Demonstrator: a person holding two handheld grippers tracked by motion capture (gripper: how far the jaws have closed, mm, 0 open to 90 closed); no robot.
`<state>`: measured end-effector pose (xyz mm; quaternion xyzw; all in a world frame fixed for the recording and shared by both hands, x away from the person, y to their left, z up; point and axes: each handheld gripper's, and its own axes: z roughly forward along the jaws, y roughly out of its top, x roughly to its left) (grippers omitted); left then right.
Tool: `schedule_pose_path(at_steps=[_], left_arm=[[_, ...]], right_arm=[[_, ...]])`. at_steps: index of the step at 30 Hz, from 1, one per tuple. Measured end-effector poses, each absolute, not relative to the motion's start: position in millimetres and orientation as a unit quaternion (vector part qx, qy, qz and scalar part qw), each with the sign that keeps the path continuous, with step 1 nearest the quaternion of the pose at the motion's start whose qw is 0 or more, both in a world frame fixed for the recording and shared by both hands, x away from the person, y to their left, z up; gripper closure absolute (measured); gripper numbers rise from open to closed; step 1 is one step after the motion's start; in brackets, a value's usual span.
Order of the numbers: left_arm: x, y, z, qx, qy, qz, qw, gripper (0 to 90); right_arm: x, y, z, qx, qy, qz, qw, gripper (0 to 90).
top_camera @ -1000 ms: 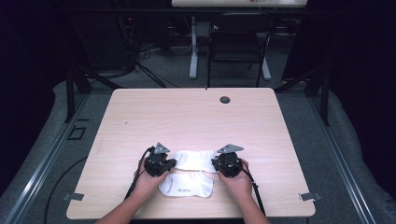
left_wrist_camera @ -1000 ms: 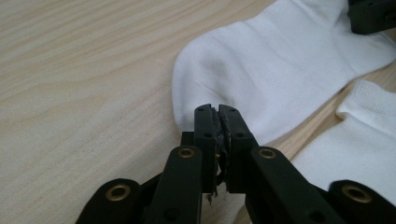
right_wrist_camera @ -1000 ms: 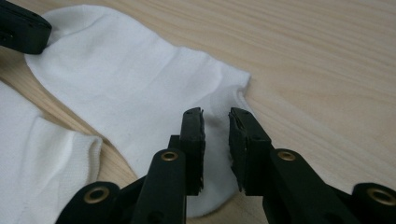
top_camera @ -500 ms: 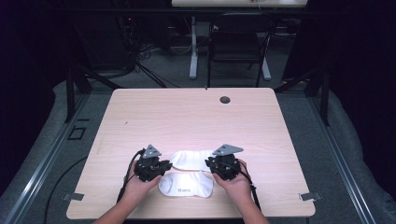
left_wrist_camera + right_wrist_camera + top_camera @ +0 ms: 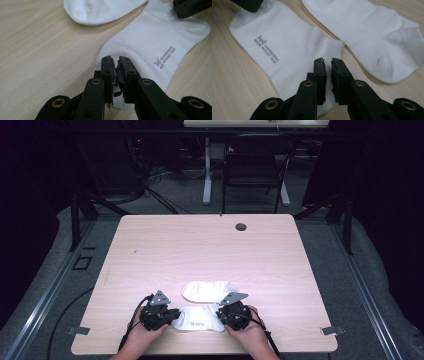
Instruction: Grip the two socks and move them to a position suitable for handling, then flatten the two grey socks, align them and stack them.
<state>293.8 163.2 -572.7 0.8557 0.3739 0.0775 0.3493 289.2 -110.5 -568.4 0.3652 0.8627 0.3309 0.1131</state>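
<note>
High view: printed sock (image 5: 197, 324) flat near the worktop's front edge, left gripper (image 5: 172, 314) and right gripper (image 5: 220, 314) at its ends, plain sock (image 5: 206, 290) just behind.

Left gripper view: jaws just closed, almost together, over the sock's end; grip uncertain.

Right gripper view: jaws just closed, narrow gap, above the cuff. Judged step: seizing both ends. Next: firm pinch, then lift.

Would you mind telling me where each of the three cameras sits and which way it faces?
High view: fixed above the person's side, looking forward and down on the table; forearms and hands enter from below, the left gripper and right gripper at either end of the printed sock.
Left gripper view: rides the left gripper, looking along its jaws over the printed sock.
Right gripper view: rides the right gripper, looking over the same sock.
Shared: both gripper views show the plain sock.
</note>
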Motion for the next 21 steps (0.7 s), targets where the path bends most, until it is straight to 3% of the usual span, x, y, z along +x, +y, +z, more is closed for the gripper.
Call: schedule_pose_path(at_steps=[11, 21], left_arm=[[288.7, 153.9, -574.0, 0.853, 0.369, 0.068, 0.362, 80.6], [300.3, 161.0, -568.6, 0.837, 0.376, 0.096, 0.385, 64.4]], right_arm=[[291.7, -129.8, -569.6, 0.392, 0.854, 0.329, 0.091, 87.5], [293.5, -136.4, -560.3, 0.4, 0.835, 0.361, 0.115, 70.6]])
